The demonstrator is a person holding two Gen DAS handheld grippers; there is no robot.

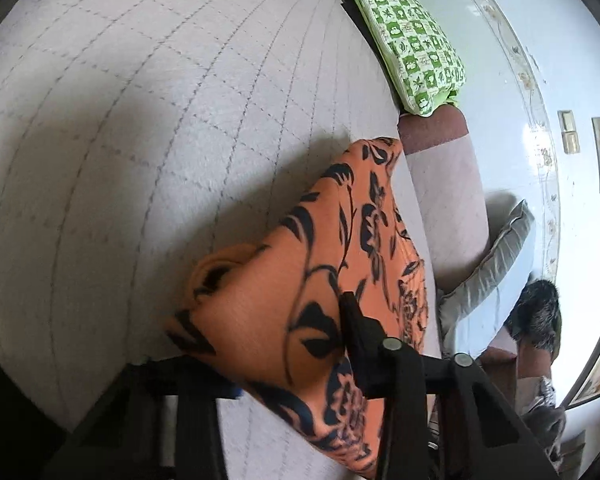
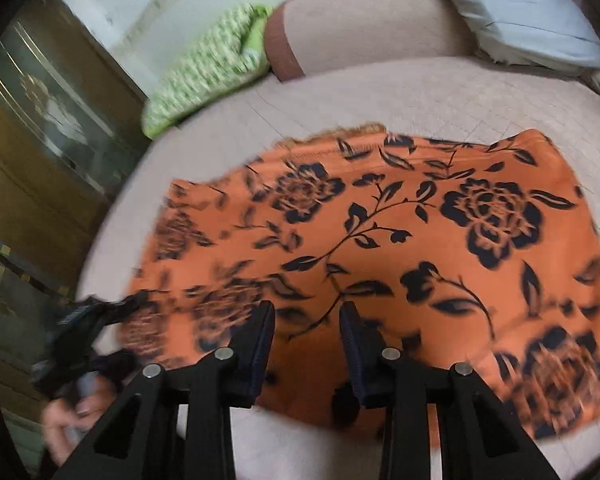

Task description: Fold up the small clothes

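Left wrist view shows our left gripper (image 1: pixel 300 344) with orange floral cloth (image 1: pixel 320 264) bunched across it, hiding one finger, so we cannot tell whether it grips. That cloth runs toward one o'clock over the quilted pale bed cover (image 1: pixel 140 120), with a green patterned pillow (image 1: pixel 412 36) at one o'clock. In the right wrist view our right gripper (image 2: pixel 307 320) hovers with jaws moderately apart over the cloth, pinching nothing; the left gripper sits at eight o'clock.

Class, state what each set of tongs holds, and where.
Right tongs: open, nothing held. Left tongs: orange floral cloth drapes across them; grip unclear.
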